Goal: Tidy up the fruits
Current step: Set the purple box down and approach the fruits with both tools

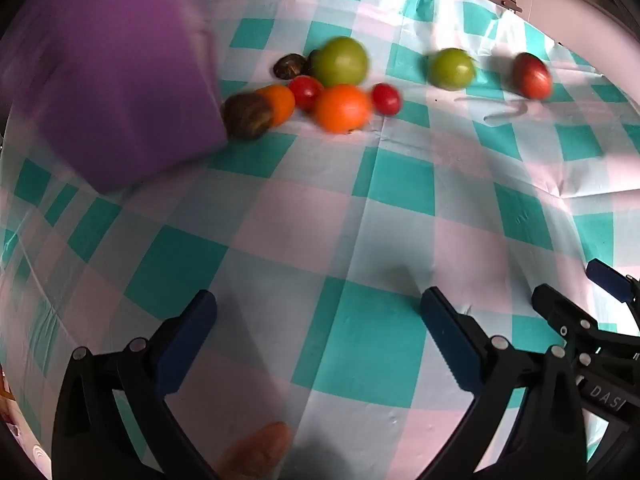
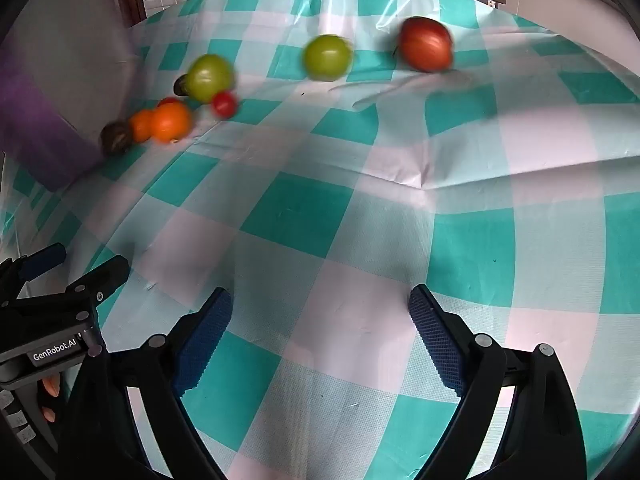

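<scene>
The fruits lie blurred on a table (image 1: pixel 360 216) under a teal-and-white checked cloth. Toward the far left part of the table, a tight cluster sits just beside a purple box (image 1: pixel 116 80): a large green fruit (image 1: pixel 340 62), a big orange fruit (image 1: pixel 342 108), a smaller orange fruit (image 1: pixel 278 104) touching a dark brown fruit (image 1: pixel 246 116) that rests against the box, two small red fruits (image 1: pixel 306 91) and (image 1: pixel 386 98), and another dark fruit (image 1: pixel 288 66) behind them. Farther right along the far side, apart from the cluster, lie a second green fruit (image 1: pixel 452 69) and a reddish oval fruit (image 1: pixel 533 75), separated from each other by a gap.

The left tongs (image 1: pixel 318 338) hover over the near part of the table, spread wide, holding and touching nothing. The right tongs (image 2: pixel 320 340) are likewise spread wide and empty, alongside the left ones, above bare cloth well short of the fruits.
</scene>
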### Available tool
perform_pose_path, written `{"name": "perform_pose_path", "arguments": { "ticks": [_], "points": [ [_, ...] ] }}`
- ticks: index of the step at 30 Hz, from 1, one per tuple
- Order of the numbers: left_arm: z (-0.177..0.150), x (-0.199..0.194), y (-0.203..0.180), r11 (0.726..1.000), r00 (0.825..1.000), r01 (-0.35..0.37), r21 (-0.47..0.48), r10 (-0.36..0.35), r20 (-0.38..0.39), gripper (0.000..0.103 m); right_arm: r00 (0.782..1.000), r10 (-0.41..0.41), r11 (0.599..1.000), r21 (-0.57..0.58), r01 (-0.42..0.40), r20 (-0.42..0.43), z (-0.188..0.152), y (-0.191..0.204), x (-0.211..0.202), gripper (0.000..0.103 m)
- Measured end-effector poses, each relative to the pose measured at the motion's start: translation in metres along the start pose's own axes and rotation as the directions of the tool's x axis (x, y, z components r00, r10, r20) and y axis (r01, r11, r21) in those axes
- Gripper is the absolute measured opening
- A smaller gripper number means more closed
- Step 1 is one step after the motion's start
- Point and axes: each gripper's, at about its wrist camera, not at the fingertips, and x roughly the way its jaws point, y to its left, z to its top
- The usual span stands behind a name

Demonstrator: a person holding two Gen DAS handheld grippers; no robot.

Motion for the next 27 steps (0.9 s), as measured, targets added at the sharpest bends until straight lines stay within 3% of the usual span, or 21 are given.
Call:
{"name": "perform_pose_path", "arguments": {
  "ticks": [27],
  "points": [
    [0.0021, 0.0005, 0.003, 1.0, 1.0, 0.004, 0.004, -0.004, -0.004, 0.102, 1.0, -0.003, 1.0, -0.002, 0.003, -0.001, -0.0004, 0.0002, -0.0005, 0.088]
  ]
}}
